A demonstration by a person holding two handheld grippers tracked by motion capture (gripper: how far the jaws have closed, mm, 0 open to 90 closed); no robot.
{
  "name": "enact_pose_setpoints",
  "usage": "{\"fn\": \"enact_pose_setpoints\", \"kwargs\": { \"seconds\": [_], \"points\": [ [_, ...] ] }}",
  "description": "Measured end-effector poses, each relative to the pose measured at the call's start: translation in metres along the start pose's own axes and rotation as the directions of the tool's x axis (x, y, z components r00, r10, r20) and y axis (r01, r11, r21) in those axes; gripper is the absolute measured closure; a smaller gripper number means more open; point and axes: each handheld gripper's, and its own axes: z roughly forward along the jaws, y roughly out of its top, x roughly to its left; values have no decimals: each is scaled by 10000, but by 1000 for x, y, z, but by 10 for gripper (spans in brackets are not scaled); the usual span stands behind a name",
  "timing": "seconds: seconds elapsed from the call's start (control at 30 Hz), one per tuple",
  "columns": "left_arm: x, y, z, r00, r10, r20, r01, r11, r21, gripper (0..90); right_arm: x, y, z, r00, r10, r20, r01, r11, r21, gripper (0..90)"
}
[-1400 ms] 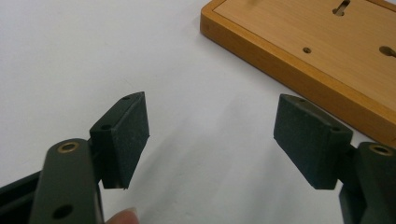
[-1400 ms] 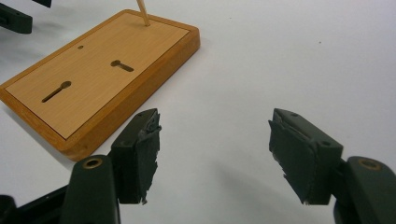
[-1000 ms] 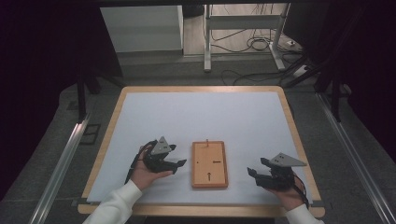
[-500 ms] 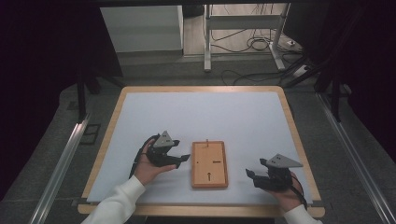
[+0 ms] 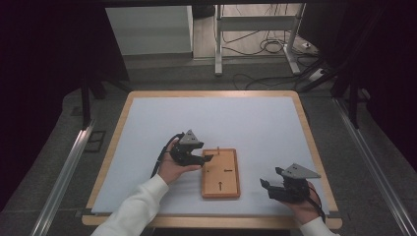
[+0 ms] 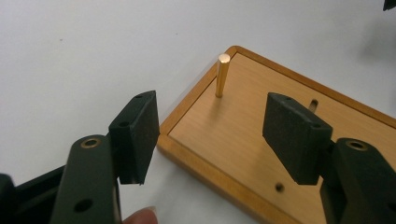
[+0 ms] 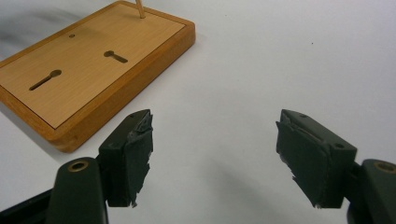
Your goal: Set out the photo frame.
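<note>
High view: bench (image 5: 147, 147), white top with a wooden rim. Wooden board (image 5: 221, 173) lies flat near the 6 o'clock edge, just right of centre. Brass peg (image 5: 218, 149) stands upright at the board's 12 o'clock end, toward its left corner. Two keyhole slots (image 5: 228, 170) and small holes mark the board's face.

Left claw (image 5: 205, 158): released, jaws spread, at the board's 10 o'clock corner, held in a hand with a white sleeve. Left gripper view: one jaw over the bench beside the board's edge, the other over the board; peg (image 6: 222, 74) stands beyond and between them, untouched.

Right claw (image 5: 265, 185): released, grasping nothing, at the board's 4 o'clock, apart from it. Right gripper view: jaws wide over bare bench, pads frayed; board (image 7: 88, 70) lies at 10 o'clock.
</note>
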Motion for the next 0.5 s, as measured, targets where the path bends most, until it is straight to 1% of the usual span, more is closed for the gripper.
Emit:
{"fn": "enact_pose_setpoints", "kwargs": {
  "seconds": [0.13,0.2,0.3,0.43,0.5],
  "points": [
    [-1,7,8,9998,129,165,-129,9999,-36,350,2,0,4,10000,-33,-63,33,10000,90,273],
    [-1,10,12,9997,172,198,-172,9999,-16,327,2,0,5,10000,-14,-97,15,9999,121,273],
    [1,12,19,9992,146,372,-151,9998,131,313,2,0,6,9999,-34,-98,35,9999,135,273],
    [3,16,27,9991,62,419,-70,9998,189,313,1,0,6,10000,-18,-92,19,9999,129,273],
    [3,17,33,9992,33,407,-41,9998,196,327,1,0,6,10000,-5,-85,7,9999,151,273]
  ]
}}
